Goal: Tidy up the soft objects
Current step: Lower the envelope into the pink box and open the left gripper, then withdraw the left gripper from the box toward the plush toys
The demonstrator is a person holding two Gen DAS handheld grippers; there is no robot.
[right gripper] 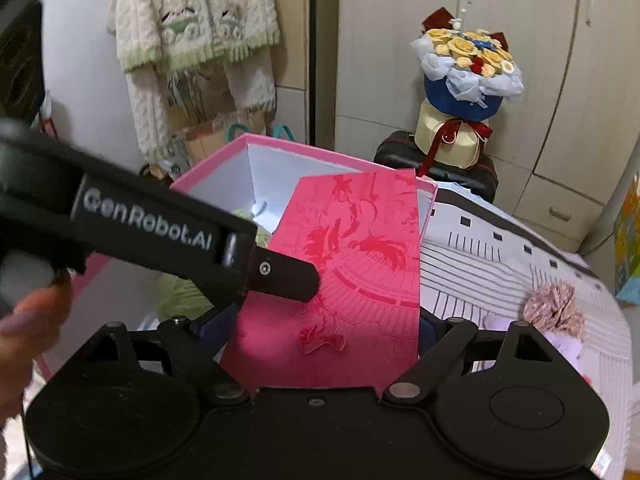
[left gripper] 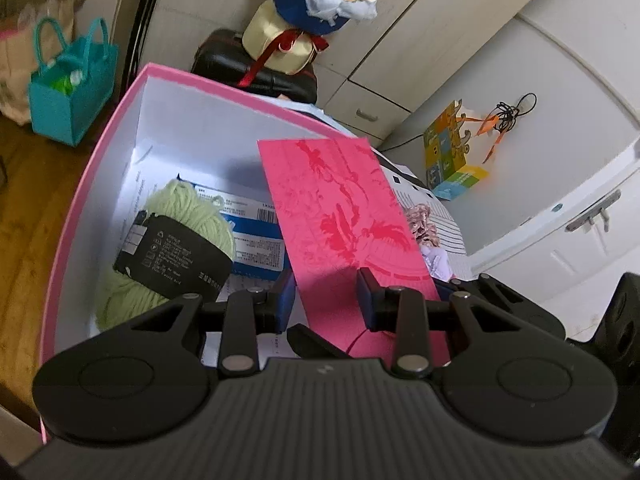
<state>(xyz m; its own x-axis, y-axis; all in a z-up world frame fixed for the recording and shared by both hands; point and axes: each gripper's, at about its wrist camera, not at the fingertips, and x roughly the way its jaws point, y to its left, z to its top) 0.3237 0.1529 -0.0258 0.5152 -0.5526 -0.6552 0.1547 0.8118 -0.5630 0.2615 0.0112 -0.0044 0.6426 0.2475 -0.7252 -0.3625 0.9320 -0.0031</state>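
Left wrist view looks down into the pink box (left gripper: 132, 92), showing a green yarn ball (left gripper: 176, 216) with a black label lying against a blue-and-white carton (left gripper: 252, 232); the right wrist view hides both behind the left gripper (right gripper: 280, 272). Right wrist view alone shows a cream sweater (right gripper: 192, 20) hanging on the wall. The red envelope (left gripper: 340, 208) slants over the box's near wall, long axis running away from the cameras, far end inside the box. The left gripper's (left gripper: 326, 296) fingers stand wide, the envelope between them. The right gripper (right gripper: 320, 332) spans the envelope's width; whether it grips, I cannot tell. A pinkish fluffy ball (right gripper: 552, 308) rests on the striped bedsheet (right gripper: 480, 256).
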